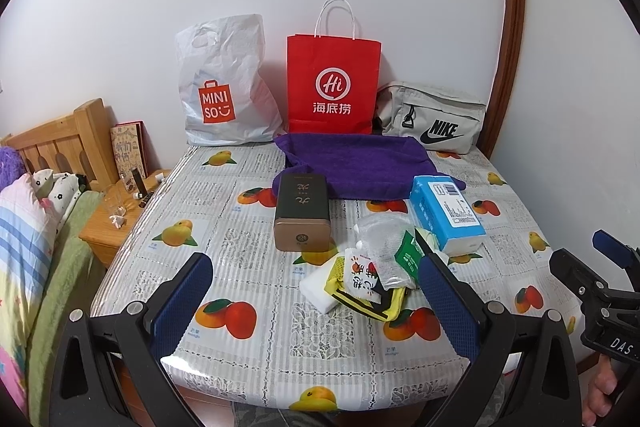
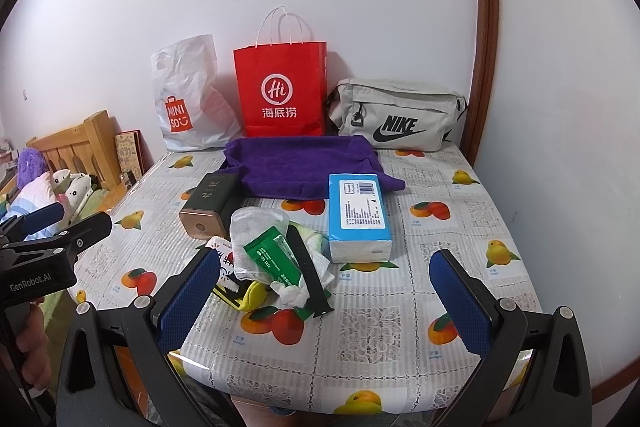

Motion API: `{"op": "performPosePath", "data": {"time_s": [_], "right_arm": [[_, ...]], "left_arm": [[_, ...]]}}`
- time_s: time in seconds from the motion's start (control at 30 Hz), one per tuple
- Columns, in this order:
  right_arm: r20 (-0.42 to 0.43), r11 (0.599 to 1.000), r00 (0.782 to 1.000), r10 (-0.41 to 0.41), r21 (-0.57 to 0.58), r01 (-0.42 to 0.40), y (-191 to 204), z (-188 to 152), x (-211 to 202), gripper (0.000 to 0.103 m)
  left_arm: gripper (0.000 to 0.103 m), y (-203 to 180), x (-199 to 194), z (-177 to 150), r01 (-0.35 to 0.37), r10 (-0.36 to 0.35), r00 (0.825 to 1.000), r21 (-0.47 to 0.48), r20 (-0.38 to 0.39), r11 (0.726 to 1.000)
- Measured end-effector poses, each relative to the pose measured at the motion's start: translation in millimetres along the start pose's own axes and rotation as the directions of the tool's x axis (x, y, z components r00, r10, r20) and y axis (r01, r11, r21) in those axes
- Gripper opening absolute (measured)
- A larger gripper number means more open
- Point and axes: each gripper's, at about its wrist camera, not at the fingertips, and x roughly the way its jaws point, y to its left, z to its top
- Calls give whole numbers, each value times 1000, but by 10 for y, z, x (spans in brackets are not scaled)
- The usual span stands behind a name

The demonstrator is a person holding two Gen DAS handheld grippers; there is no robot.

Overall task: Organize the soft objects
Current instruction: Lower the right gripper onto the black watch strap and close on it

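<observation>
Two tongs, left tongs (image 1: 316,291) and right tongs (image 2: 326,291), hang spread wide and hold nothing above the near edge of the table (image 2: 460,195); the purple towel (image 2: 296,167) lies flat at the far side, touching the blue tissue pack (image 2: 358,215) just beside the small clutter pile (image 2: 272,259)

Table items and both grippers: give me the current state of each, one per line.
left gripper: open, holding nothing.
right gripper: open, holding nothing.
purple towel: lying spread, rumpled, ungrasped.
tissue pack: lying flat, label up.
dark tin: lying on its side.
red paper bag: upright against the wall.
white plastic bag: standing, crumpled.
grey Nike bag: lying at the wall, appears zipped.
</observation>
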Motion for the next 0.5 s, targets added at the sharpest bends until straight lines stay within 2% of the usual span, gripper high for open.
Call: {"op": "performPosePath", "data": {"time_s": [0.5], "right_arm": [[-93, 999, 996, -2, 35, 5, -278, -223, 532, 102]], "left_arm": [[103, 77, 630, -167, -25, 23, 993, -12, -120, 1000]]}}
